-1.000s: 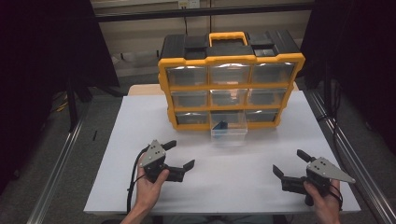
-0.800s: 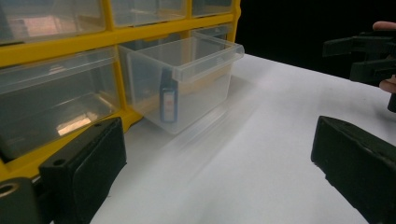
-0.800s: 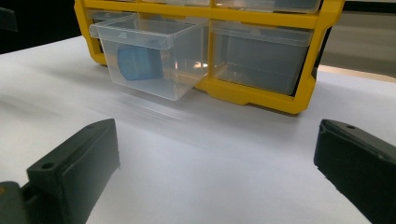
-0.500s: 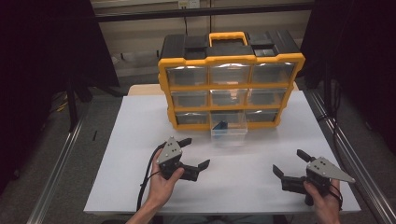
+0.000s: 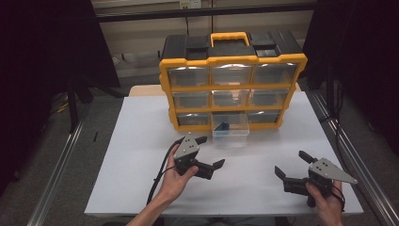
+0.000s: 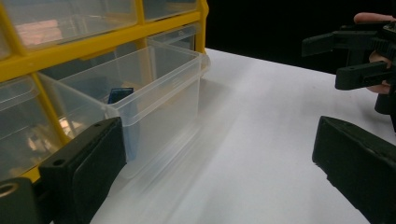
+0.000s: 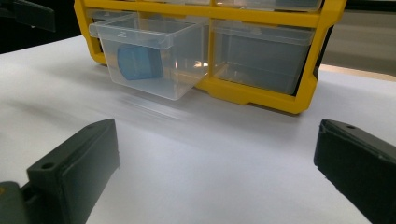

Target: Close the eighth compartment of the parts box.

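Note:
A yellow and black drawer cabinet (image 5: 231, 82) stands at the back of the white table (image 5: 141, 141). Its bottom middle clear drawer (image 5: 230, 127) is pulled out, with a small blue piece (image 5: 223, 125) inside. That drawer (image 6: 154, 84) and its blue piece (image 6: 119, 94) lie just left of my left gripper (image 6: 222, 140). My left gripper (image 5: 211, 151) hovers open and empty just in front of the drawer, to its left. My right gripper (image 5: 291, 163) is open and empty near the front right. It faces the drawer (image 7: 154, 56) and blue piece (image 7: 139, 62) from farther back.
The other cabinet drawers (image 5: 231, 74) are pushed in. A metal rail (image 5: 346, 155) runs along the table's right side and another (image 5: 61, 169) along its left. A black cable (image 5: 160, 176) trails from the left gripper to the front edge.
My left gripper has moved right and forward, closer to the pulled-out drawer. The right gripper has stayed where it was.

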Demonstrator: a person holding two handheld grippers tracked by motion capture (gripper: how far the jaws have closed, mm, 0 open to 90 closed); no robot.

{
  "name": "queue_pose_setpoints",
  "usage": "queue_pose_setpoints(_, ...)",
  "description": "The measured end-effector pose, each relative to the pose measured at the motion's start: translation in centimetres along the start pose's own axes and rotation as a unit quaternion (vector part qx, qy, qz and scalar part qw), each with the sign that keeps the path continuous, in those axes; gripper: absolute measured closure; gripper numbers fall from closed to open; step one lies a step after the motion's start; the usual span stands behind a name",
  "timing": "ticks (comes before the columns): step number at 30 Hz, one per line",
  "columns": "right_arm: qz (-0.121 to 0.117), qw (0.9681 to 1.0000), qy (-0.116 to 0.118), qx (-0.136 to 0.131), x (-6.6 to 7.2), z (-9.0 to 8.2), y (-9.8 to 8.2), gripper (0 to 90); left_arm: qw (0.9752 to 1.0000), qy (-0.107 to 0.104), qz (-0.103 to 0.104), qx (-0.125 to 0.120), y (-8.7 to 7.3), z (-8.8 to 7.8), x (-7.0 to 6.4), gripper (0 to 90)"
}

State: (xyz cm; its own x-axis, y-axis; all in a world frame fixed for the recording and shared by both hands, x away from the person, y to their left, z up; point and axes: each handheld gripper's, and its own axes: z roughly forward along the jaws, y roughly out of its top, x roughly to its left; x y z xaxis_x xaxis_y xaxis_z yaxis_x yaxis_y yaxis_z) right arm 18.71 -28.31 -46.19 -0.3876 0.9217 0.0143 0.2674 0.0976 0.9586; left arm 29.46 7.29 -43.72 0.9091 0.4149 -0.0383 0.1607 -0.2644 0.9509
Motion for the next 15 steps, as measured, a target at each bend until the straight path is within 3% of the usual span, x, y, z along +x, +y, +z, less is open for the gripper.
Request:
queue_pose_setpoints(4, -0.001, 1.0000, 0.001, 0.000, 0.0, 0.0, 0.0, 0.0, 1.0000, 0.000, -0.005, -0.005, 0.1, 0.8, 0.0, 2.9)
queue_pose_setpoints(5, -0.002, 1.0000, 0.001, 0.000, 0.0, 0.0, 0.0, 0.0, 0.9997, 0.026, -0.003, 0.005, 0.2, 0.9, -0.2, 2.9)
queue_pose_setpoints(6, -0.002, 1.0000, 0.001, 0.000, -0.1, 0.0, 0.0, 0.0, 1.0000, 0.007, -0.005, -0.006, 0.2, 1.2, 0.0, 2.8)
queue_pose_setpoints(7, -0.002, 1.0000, -0.001, 0.000, -0.1, 0.0, 0.0, 0.0, 1.0000, 0.005, 0.001, 0.000, 0.2, 1.2, 0.0, 2.8)
queue_pose_setpoints(8, -0.001, 1.0000, 0.000, -0.001, -0.1, 0.0, 0.0, 0.0, 0.9997, 0.024, 0.002, 0.005, 0.3, 1.3, -0.2, 2.8)
queue_pose_setpoints(9, -0.001, 1.0000, -0.001, 0.000, -0.1, 0.0, 0.0, 0.0, 1.0000, -0.002, 0.005, -0.002, 0.2, 1.5, 0.1, 2.8)
queue_pose_setpoints(10, -0.001, 1.0000, 0.000, 0.001, -0.1, 0.0, 0.0, 0.0, 1.0000, -0.007, 0.004, -0.005, 0.2, 1.7, 0.0, 2.9)
queue_pose_setpoints(11, -0.001, 1.0000, 0.000, 0.001, -0.1, 0.0, 0.0, 0.0, 1.0000, 0.008, 0.004, 0.000, 0.3, 1.7, -0.1, 3.8)
queue_pose_setpoints(12, -0.001, 1.0000, 0.001, 0.001, -0.1, 0.0, 0.0, 0.0, 1.0000, -0.007, 0.005, -0.003, 0.3, 1.9, 0.0, 5.0)
queue_pose_setpoints(15, -0.003, 1.0000, 0.000, 0.001, -0.1, 0.1, 0.0, 0.0, 0.9999, -0.011, 0.001, -0.003, 0.3, 2.2, 0.0, 7.1)
